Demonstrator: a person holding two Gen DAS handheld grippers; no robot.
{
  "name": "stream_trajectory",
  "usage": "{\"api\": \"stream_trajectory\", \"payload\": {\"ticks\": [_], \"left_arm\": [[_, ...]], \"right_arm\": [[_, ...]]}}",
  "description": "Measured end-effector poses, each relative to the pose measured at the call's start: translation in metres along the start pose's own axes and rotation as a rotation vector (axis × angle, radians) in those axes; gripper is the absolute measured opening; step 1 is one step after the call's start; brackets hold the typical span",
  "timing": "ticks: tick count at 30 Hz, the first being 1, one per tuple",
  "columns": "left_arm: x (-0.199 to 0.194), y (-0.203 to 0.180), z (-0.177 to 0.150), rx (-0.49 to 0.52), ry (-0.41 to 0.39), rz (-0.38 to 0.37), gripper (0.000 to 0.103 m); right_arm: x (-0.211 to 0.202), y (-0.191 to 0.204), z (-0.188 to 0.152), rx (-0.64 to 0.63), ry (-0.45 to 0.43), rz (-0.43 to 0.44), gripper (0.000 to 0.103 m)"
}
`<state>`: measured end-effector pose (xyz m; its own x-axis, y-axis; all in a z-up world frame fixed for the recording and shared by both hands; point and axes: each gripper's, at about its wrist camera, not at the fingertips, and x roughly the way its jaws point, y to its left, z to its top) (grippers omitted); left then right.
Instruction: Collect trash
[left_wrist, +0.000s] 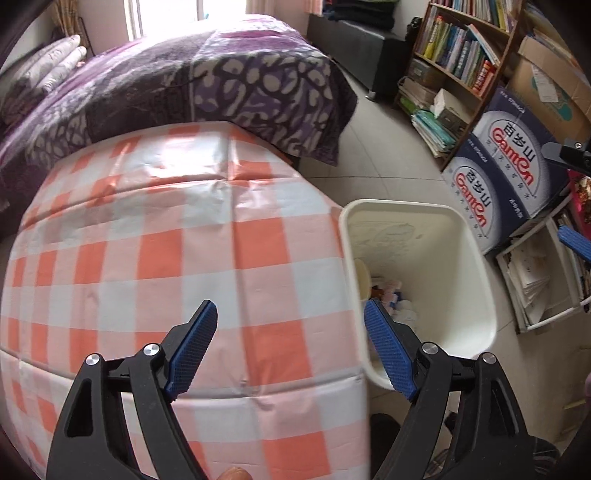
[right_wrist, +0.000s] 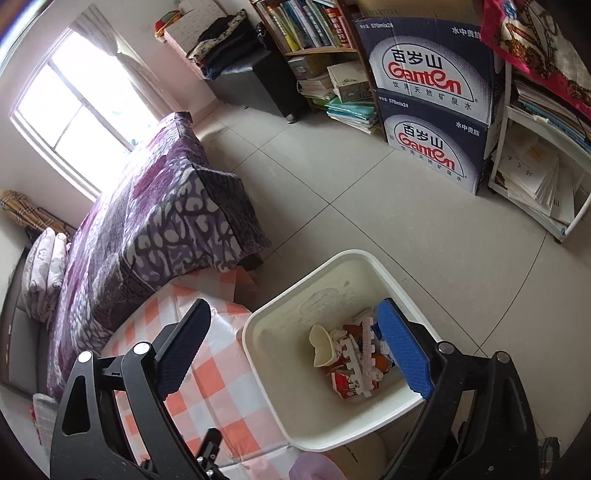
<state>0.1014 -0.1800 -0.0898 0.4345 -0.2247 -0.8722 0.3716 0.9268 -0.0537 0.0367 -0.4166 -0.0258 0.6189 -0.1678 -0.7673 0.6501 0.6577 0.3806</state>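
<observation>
A white trash bin (right_wrist: 266, 373) stands on the floor beside the table with the orange-and-white checked cloth (left_wrist: 166, 258). In the right wrist view it holds trash (right_wrist: 351, 358): a crushed paper cup, a red wrapper and white foam pieces. The bin also shows in the left wrist view (left_wrist: 476, 266). My left gripper (left_wrist: 291, 343) is open and empty above the table's right edge. My right gripper (right_wrist: 295, 350) is open and empty above the bin. No trash shows on the cloth.
A bed with a purple blanket (right_wrist: 155, 221) lies behind the table. Stacked blue water cartons (right_wrist: 436, 110), a bookshelf (left_wrist: 458, 51) and a white rack of papers (right_wrist: 543, 184) line the far side of the tiled floor (right_wrist: 351, 206).
</observation>
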Motion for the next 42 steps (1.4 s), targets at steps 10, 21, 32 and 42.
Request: {"api": "stream_trajectory", "payload": {"ticks": [10,21,32,42], "left_arm": [[-0.054,0.084,-0.017,-0.120,-0.185,0.283,0.092],[-0.078,0.122,-0.037,-0.198,-0.234,0.388,0.096],[-0.063,0.140,-0.046,-0.254,-0.158,0.373,0.096],[-0.053,0.137,-0.049,-0.251,-0.109,0.393,0.096]], "right_arm": [[0.004,0.075,-0.066,-0.347,-0.079,-0.109,0.096],[-0.003,0.114,-0.116,-0.551,-0.137,-0.074,0.096],[0.019,0.130,-0.144,-0.592,-0.011,-0.075,0.096],[0.025,0.132,-0.152,-0.620,-0.019,-0.119,0.096]]}}
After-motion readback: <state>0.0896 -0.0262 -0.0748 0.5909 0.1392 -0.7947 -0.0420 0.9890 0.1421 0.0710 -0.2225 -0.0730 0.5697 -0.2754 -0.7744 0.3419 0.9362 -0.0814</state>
